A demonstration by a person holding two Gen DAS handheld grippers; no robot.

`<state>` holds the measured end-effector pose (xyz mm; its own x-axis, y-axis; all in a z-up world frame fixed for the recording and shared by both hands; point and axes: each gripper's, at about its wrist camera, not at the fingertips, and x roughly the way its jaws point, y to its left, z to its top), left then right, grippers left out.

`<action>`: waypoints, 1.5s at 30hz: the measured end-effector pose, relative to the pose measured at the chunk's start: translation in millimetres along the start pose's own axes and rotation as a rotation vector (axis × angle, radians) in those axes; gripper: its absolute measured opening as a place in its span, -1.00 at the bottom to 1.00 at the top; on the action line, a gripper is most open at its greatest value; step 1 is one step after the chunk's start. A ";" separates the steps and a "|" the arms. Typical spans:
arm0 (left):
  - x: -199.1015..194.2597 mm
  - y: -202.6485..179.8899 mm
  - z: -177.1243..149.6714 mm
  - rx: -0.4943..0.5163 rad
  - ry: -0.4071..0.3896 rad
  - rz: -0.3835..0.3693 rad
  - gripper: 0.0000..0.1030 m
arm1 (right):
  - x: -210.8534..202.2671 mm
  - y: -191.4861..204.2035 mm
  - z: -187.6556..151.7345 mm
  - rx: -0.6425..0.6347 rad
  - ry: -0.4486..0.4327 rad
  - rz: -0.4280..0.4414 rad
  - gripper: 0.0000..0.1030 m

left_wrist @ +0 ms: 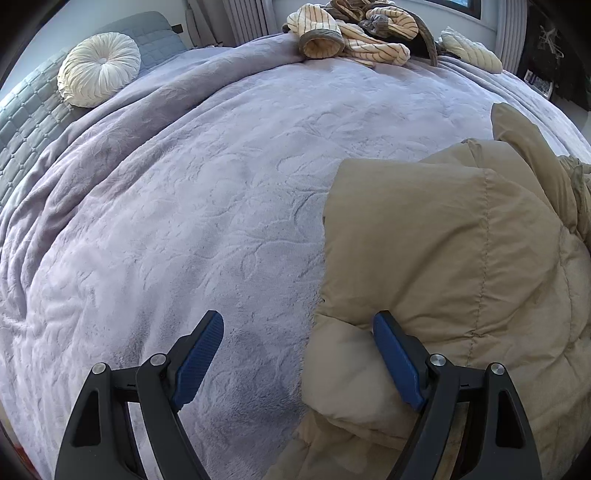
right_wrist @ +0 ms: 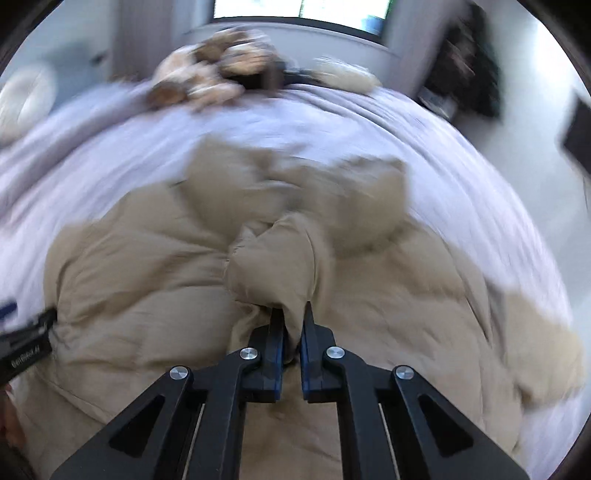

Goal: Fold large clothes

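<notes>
A: Where does the tan puffer jacket lie?

B: On the lavender embossed blanket that covers the bed. In the left wrist view it fills the frame from 3 to 6 o'clock. In the right wrist view the jacket spreads over the lower half, blurred by motion.

A: And the left gripper?

B: Its two blue-padded fingers stand wide apart and grip nothing. The finger at 7 o'clock hangs over bare blanket; the one at 5 o'clock sits over the jacket's near edge, where a padded fold bulges between the fingers. Whether that pad touches the cloth cannot be told.

A: The right gripper?

B: Nearly closed, with only a narrow gap, and a bunched fold of the jacket is pinched between the fingers. The fold rises toward 12 o'clock from the tips.

A: What else is on the bed?

B: A heap of cream striped clothes at 12 o'clock at the far edge, and a round pleated white cushion at 10 o'clock, resting against a grey quilted pillow.
</notes>
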<state>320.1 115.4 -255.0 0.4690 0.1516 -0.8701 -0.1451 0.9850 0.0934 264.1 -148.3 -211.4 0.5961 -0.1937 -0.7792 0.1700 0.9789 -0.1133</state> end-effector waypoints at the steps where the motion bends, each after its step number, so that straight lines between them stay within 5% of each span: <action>1: 0.9 -0.7 -0.3 0.002 0.001 -0.003 0.64 | 1.4 -21.2 -4.2 0.089 0.024 0.038 -0.86; 4: 2.8 -2.6 -0.1 0.010 0.004 -0.002 0.64 | 15.5 -77.7 -23.0 0.365 0.124 0.185 -0.81; 6: 2.7 -1.8 1.3 0.009 0.011 -0.003 0.64 | 21.1 -100.5 -39.6 0.477 0.170 0.205 -0.56; 11: -15.7 12.4 15.8 0.001 -0.050 0.011 0.64 | 5.2 -140.0 -60.0 0.660 0.172 0.181 -0.41; 13: -17.7 24.5 26.8 -0.030 -0.063 0.015 0.64 | -6.5 -150.4 -55.4 0.679 0.129 0.210 0.03; 14: -15.6 30.5 32.2 -0.049 -0.054 0.009 0.64 | -9.8 -150.0 -52.0 0.659 0.121 0.245 0.51; 17: -8.1 42.1 45.4 -0.097 -0.032 0.009 0.64 | 4.0 -147.3 -32.5 0.582 0.132 0.345 0.60; 19: -3.0 39.2 49.7 -0.093 -0.025 0.014 0.64 | 24.5 -143.1 -21.7 0.556 0.192 0.379 0.33; 20: -0.2 35.3 49.5 -0.080 -0.019 0.016 0.64 | 33.2 -140.7 -20.2 0.540 0.233 0.376 -0.52; 21: 3.7 27.5 47.8 -0.054 -0.008 0.020 0.64 | 40.6 -138.5 -19.3 0.525 0.266 0.371 -0.89; 27: 31.7 -10.5 31.5 0.103 0.013 0.125 0.64 | 41.5 -130.0 -36.4 0.343 0.303 0.150 -1.00; 29: 31.0 -6.2 33.2 0.068 0.026 0.111 0.64 | 43.0 -144.6 -45.9 0.414 0.304 0.205 -1.00; 32: 30.2 -2.7 35.2 0.069 0.032 0.101 0.64 | 17.8 -158.9 -46.9 0.473 0.248 0.148 -0.89; 36: 29.0 -5.7 35.6 0.088 0.022 0.128 0.64 | -19.2 -132.5 -23.9 0.382 0.127 0.318 -0.86; 39: 27.2 -7.4 34.0 0.078 0.014 0.147 0.64 | -8.1 -86.5 -11.7 0.257 0.153 0.411 -0.87; 42: 27.0 -5.4 34.2 0.076 0.008 0.142 0.64 | 27.4 -67.3 -19.5 0.222 0.243 0.330 -0.95; 44: 26.0 -7.0 33.4 0.082 0.001 0.128 0.64 | 42.1 -82.6 -38.5 0.287 0.291 0.297 -1.00; 45: 25.6 -8.3 33.2 0.088 -0.002 0.125 0.64 | 44.4 -100.8 -51.9 0.368 0.286 0.354 -1.00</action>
<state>362.3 113.9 -262.0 0.4540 0.2740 -0.8478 -0.1255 0.9617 0.2435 232.7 -252.2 -266.5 0.4398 0.2159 -0.8718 0.2911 0.8840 0.3658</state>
